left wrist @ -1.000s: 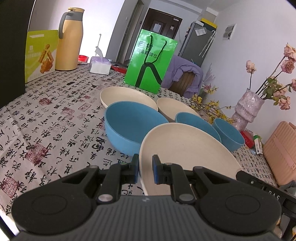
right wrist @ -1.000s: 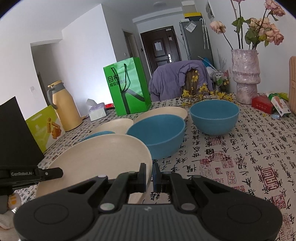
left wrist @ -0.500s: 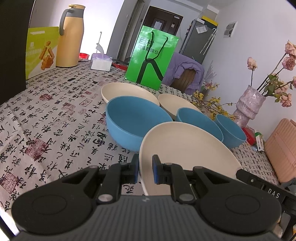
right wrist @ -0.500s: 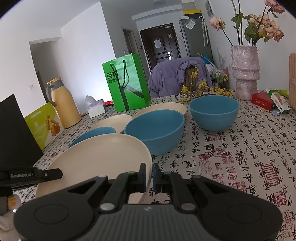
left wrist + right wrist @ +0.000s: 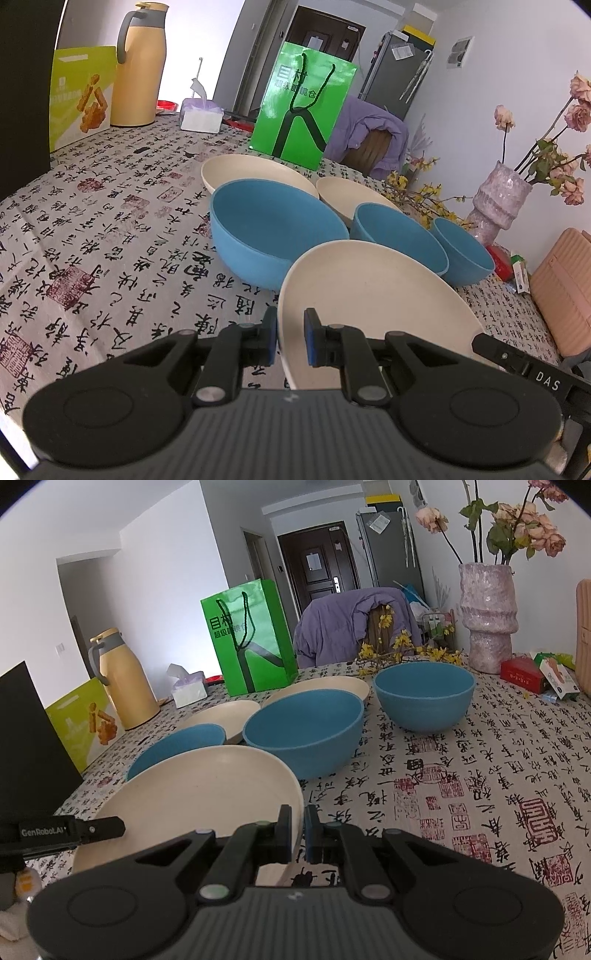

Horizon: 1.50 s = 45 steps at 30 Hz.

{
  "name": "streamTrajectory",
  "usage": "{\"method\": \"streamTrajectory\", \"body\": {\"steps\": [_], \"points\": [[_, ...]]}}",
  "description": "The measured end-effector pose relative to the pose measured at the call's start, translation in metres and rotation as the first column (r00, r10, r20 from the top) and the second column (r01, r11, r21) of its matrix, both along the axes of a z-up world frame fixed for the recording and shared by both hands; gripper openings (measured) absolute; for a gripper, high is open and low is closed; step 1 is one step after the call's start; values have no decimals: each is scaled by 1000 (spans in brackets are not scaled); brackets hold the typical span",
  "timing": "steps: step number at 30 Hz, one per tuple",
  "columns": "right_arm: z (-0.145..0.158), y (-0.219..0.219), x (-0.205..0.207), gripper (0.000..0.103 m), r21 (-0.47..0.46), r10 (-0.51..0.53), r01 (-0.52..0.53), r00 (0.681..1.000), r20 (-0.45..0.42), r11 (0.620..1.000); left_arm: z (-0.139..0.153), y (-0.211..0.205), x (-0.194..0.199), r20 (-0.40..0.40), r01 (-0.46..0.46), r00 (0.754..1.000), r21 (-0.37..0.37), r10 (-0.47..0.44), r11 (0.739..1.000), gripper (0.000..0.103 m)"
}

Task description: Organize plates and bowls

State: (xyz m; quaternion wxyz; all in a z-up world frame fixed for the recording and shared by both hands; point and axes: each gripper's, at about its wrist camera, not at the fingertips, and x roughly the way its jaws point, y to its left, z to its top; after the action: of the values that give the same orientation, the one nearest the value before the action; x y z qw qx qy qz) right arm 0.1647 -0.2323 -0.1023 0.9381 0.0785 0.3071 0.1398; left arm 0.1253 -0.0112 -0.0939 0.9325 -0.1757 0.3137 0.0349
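Both grippers, left (image 5: 290, 341) and right (image 5: 297, 827), still pinch the cream plate (image 5: 373, 306) by opposite rims, unmoved, so stacking waits.

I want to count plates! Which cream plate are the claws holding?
The nearest cream plate, pinched on opposite rims by the left claw and right claw. The other two lie behind the blue bowls.

— How many plates are on the table (image 5: 110, 236)?

— Three cream ones: the near plate (image 5: 373, 295) toward the table's front edge, a second plate (image 5: 255, 170) and a third plate (image 5: 351, 195) nearer the far edge.

— And bowls?

— Three blue: the big bowl (image 5: 273, 229), a middle bowl (image 5: 399, 236) and an end bowl (image 5: 463, 254) toward the right edge.

— Anything else countable?

— One green bag (image 5: 303, 107), one yellow jug (image 5: 138, 66), one tissue box (image 5: 201, 116), one vase (image 5: 496, 203).
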Motion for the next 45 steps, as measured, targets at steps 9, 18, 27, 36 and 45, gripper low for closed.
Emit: {"method": "streamTrajectory", "body": {"steps": [9,18,27,36,45], "points": [[-8,-2,1,7,1,-5,5,1000,-22,1000,-8,-2,2,-17,9,1000,-2,-9,1000,14],[-18,-4,4,7,2,-9,10,999,-46,1000,-18,-3,6,-43,14,999,-3,-14,1000,14],[-29,-5,10,7,3,-9,10,997,-75,1000,-26,-4,11,-63,17,998,-4,-17,1000,14],[-38,-5,14,7,-7,-9,9,996,-94,1000,-39,-4,16,-92,17,996,-7,-17,1000,14],[-49,-4,18,7,-19,-4,2,993,-114,1000,-48,-4,21,-110,17,994,3,-17,1000,14]]}}
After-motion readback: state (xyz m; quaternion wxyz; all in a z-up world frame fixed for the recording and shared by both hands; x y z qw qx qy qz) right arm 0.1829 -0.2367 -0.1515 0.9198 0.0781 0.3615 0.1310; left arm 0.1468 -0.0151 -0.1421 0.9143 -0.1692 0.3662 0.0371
